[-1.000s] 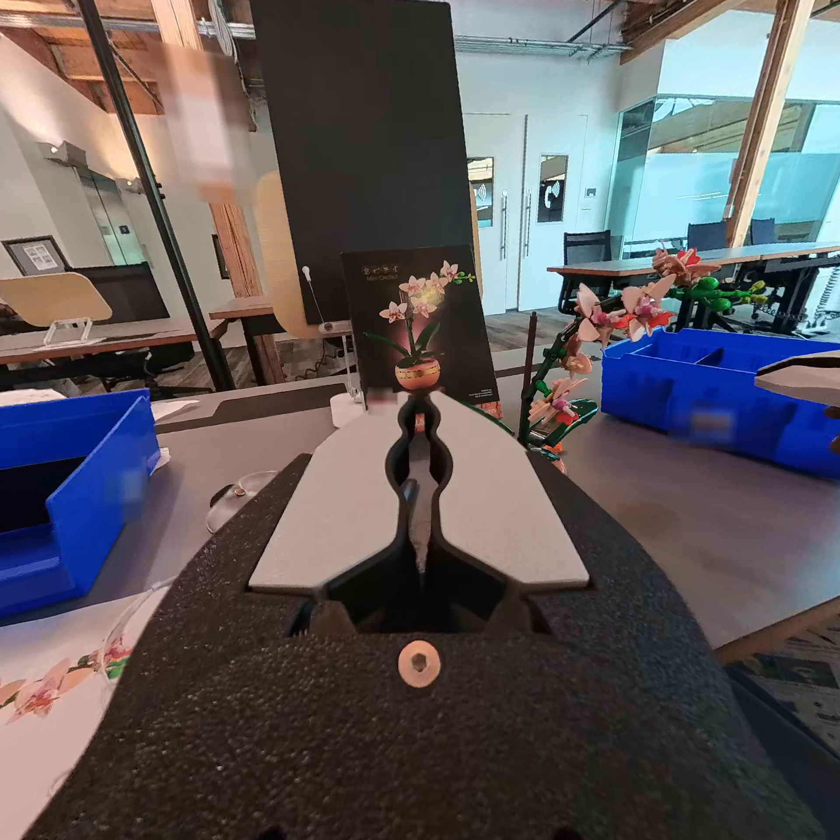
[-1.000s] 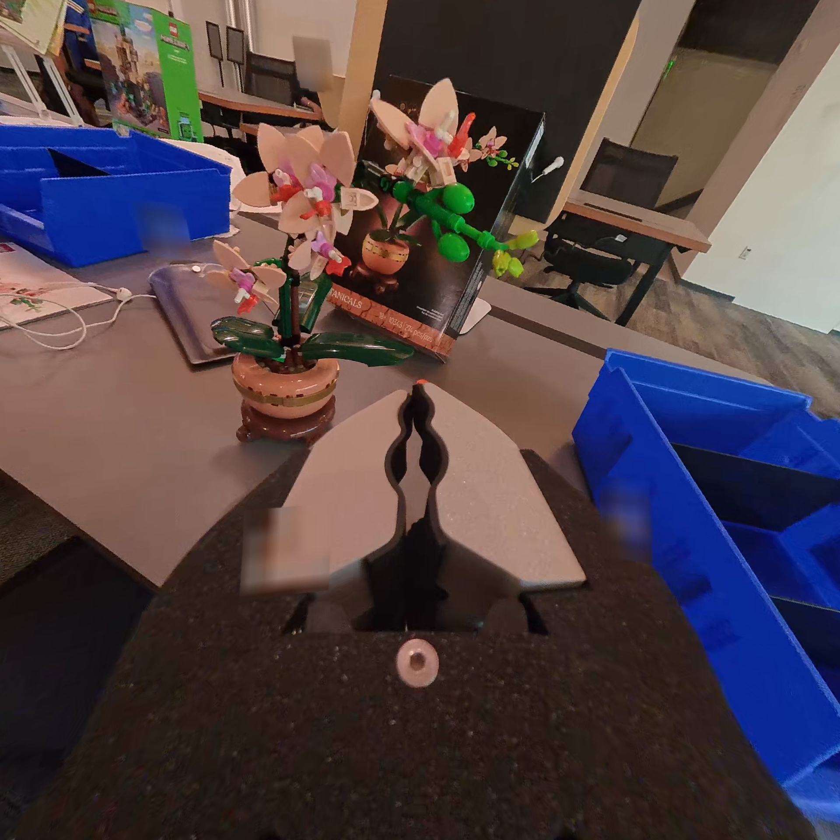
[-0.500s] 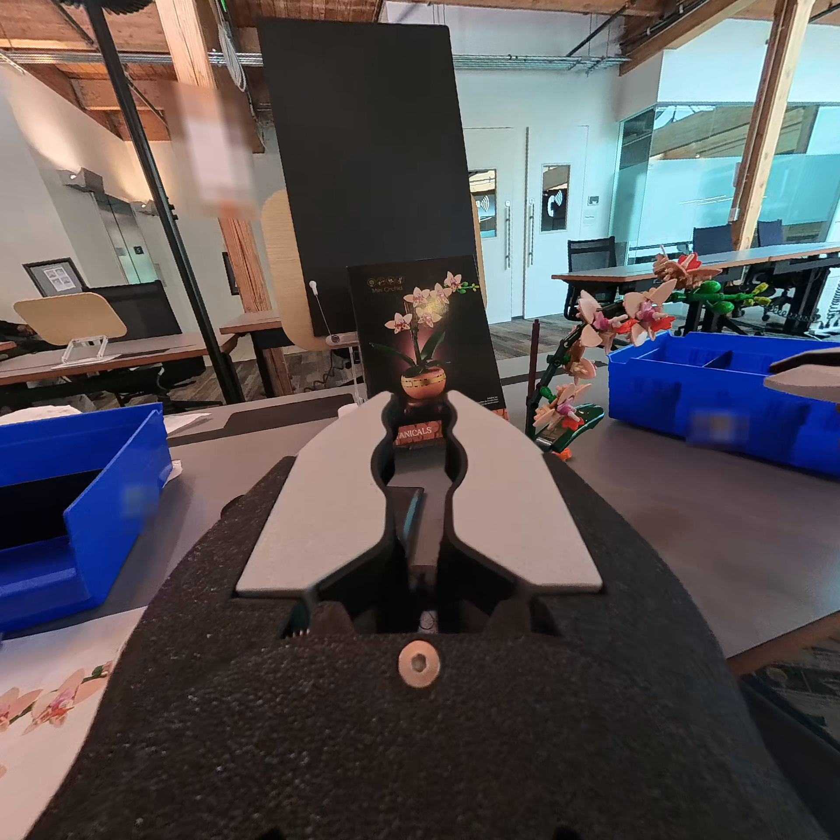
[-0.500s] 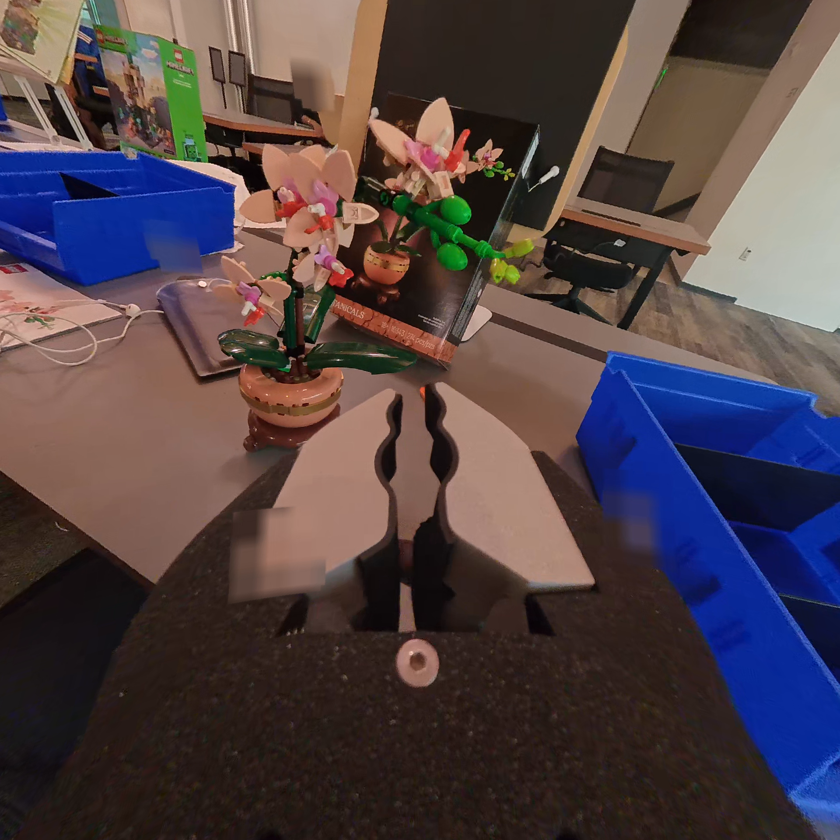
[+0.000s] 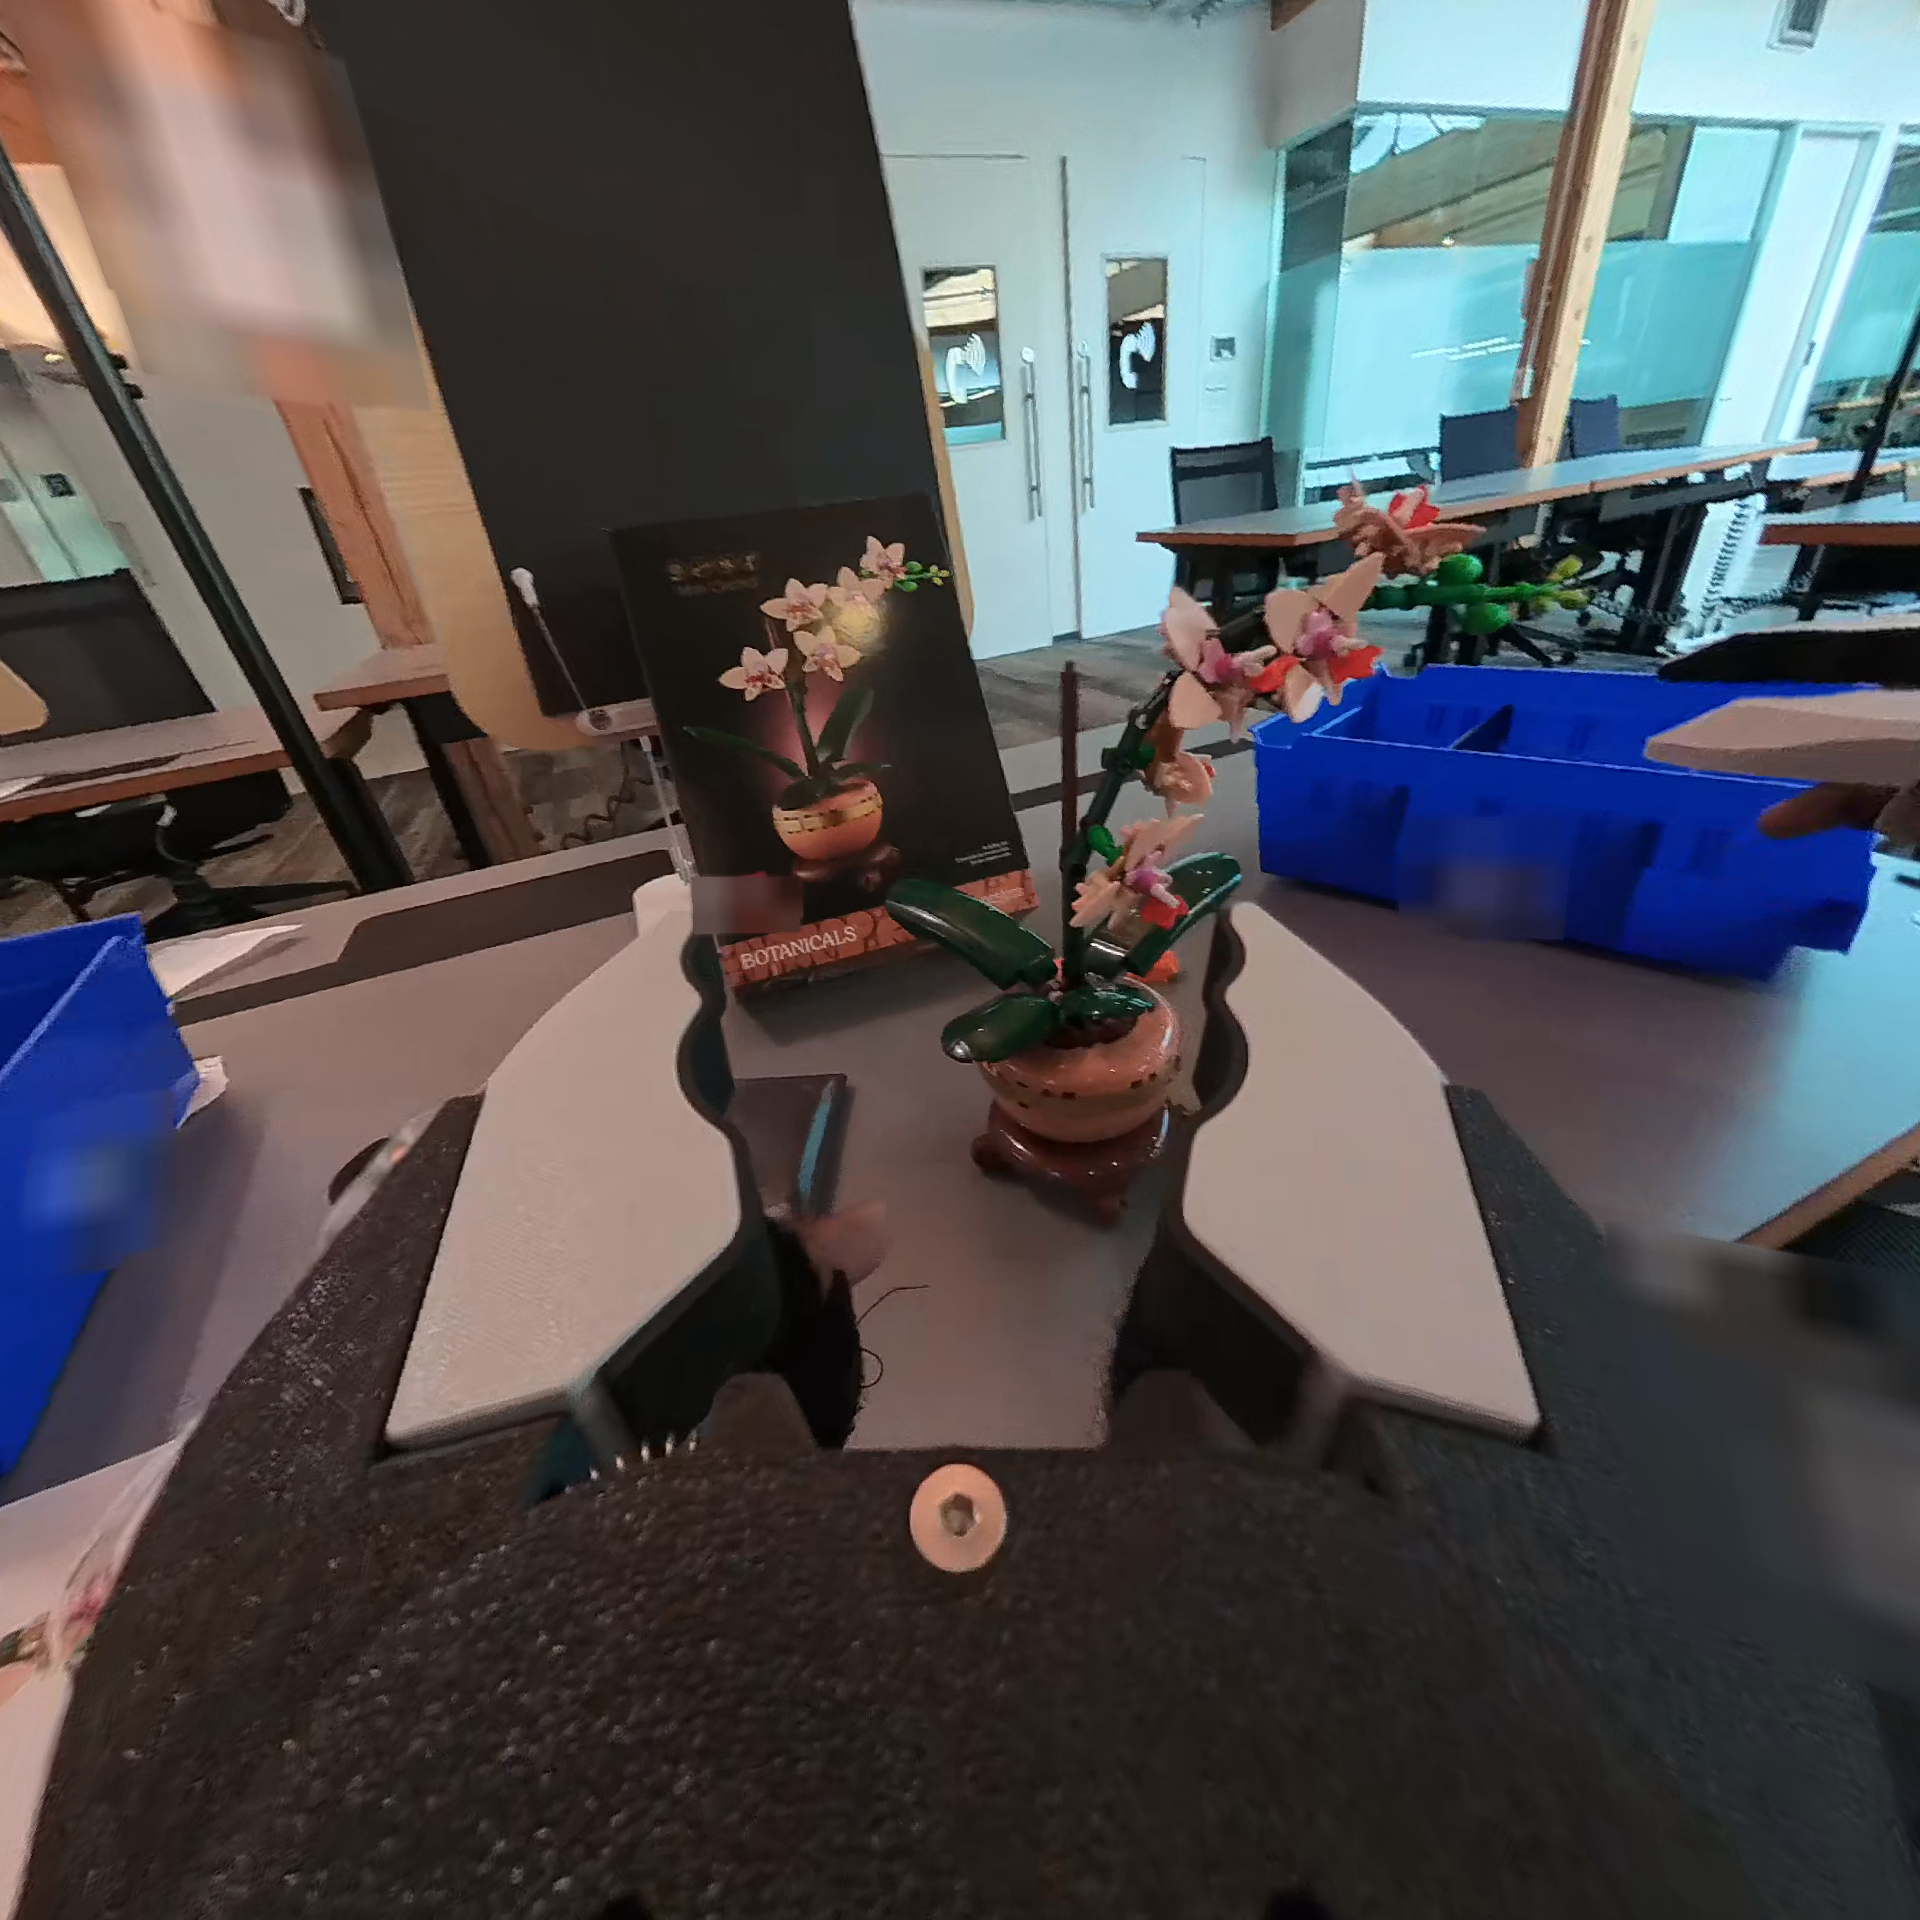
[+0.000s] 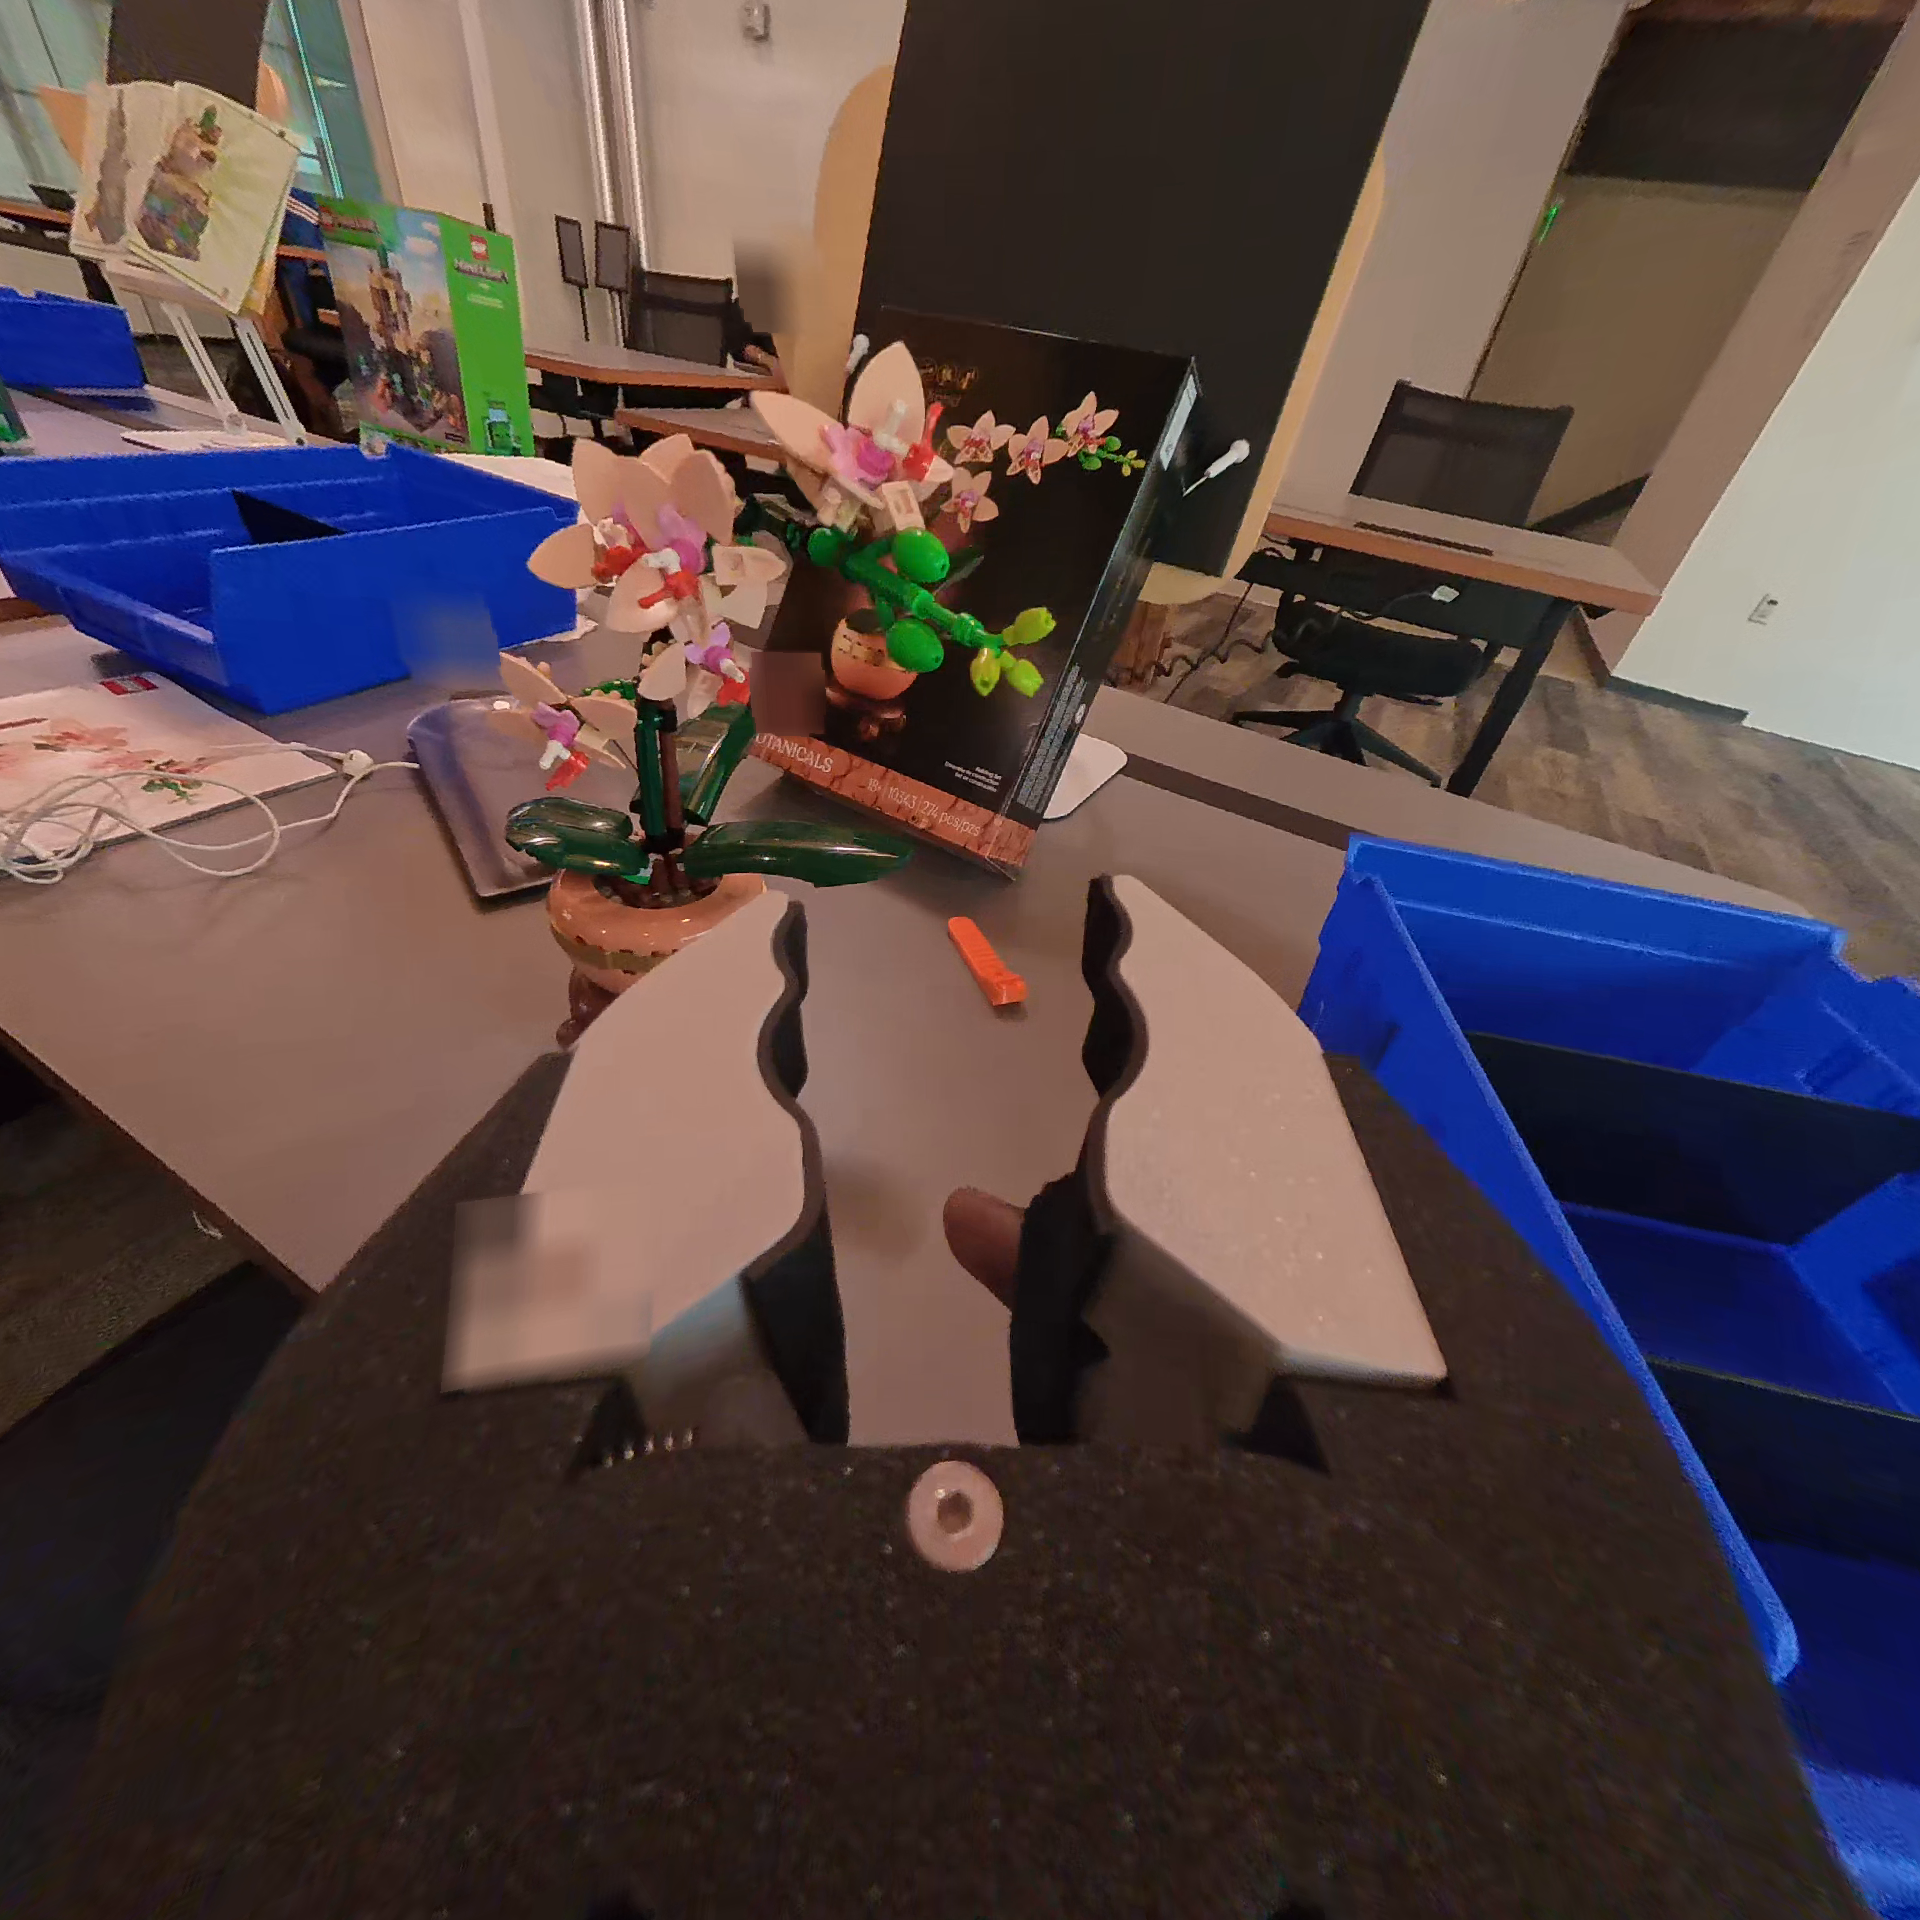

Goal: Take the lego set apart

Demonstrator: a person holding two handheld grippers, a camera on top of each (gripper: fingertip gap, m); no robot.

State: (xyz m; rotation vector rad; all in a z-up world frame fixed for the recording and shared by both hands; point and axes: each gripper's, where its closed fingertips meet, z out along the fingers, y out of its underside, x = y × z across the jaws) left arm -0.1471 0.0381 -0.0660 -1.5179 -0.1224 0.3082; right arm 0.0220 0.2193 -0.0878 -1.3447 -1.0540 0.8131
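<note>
1. Your left gripper [image 5: 961, 966]: fingers spread wide, nothing held. The lego orchid [image 5: 1081, 1049] stands on the grey table [image 5: 1403, 1029], its pot between the two fingers and closer to the right-hand one; whether that finger touches the pot cannot be told.
2. Your right gripper [image 6: 940, 914]: fingers also spread wide and empty. From this side the lego orchid [image 6: 649, 821] stands just beyond and to the left of the left-hand fingertip, which hides part of the pot.
3. Lego orchid, appearance: upright; tan rounded pot with a gold band on a dark brown footed base; dark green leaves spreading from the rim; a dark green stem rising and arching, carrying cream blossoms with pink and red centres; a bright green branch of buds at the top.
4. Orange tool [image 6: 987, 961]: a small flat piece lying on the table beyond your right gripper, apart from the orchid.
5. Set box [image 5: 821, 748]: dark, upright, pictured with the same orchid, standing behind the model.
6. Blue bins: one [image 6: 1621, 1143] at your right, one [image 6: 270, 582] at the far left.
</note>
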